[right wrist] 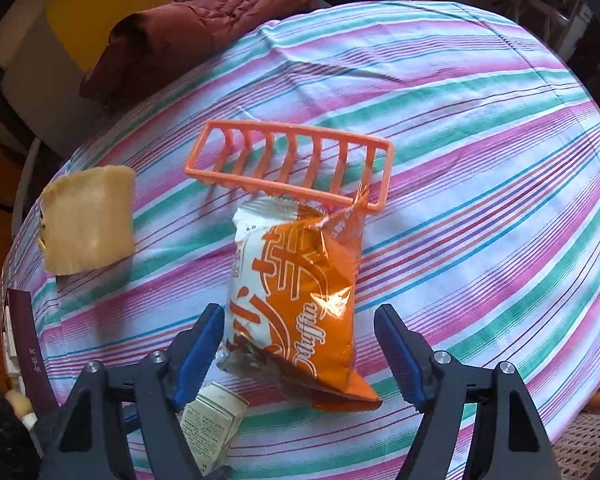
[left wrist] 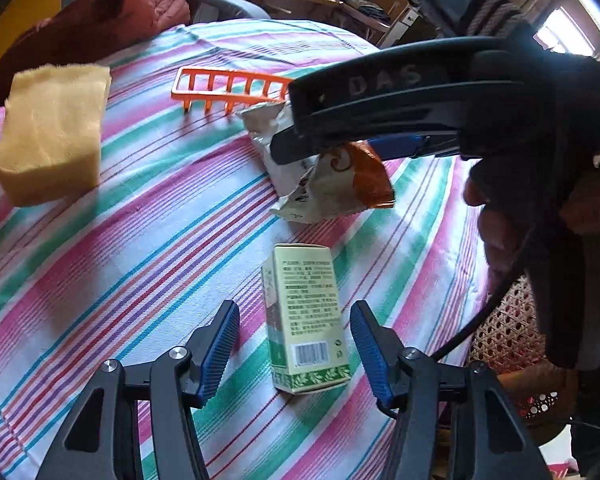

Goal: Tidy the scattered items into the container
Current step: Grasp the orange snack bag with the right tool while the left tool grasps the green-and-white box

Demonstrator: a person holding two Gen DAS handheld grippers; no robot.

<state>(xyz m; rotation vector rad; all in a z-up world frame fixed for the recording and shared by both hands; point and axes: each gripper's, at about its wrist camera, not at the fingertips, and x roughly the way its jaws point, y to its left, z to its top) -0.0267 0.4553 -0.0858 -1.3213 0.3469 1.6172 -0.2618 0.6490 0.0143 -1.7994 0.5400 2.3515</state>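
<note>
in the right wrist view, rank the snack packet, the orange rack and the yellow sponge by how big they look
1. snack packet, though it lies nearest the camera
2. orange rack
3. yellow sponge, farther off and near the fisheye edge, so unsure against the rack

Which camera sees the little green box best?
The left wrist view: the green box lies whole between the open left tongs, barcode showing. The right wrist view shows only a corner of it behind the tongs' finger.

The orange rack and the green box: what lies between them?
The orange snack packet lies between rack and box, shown in the left wrist view.
</note>
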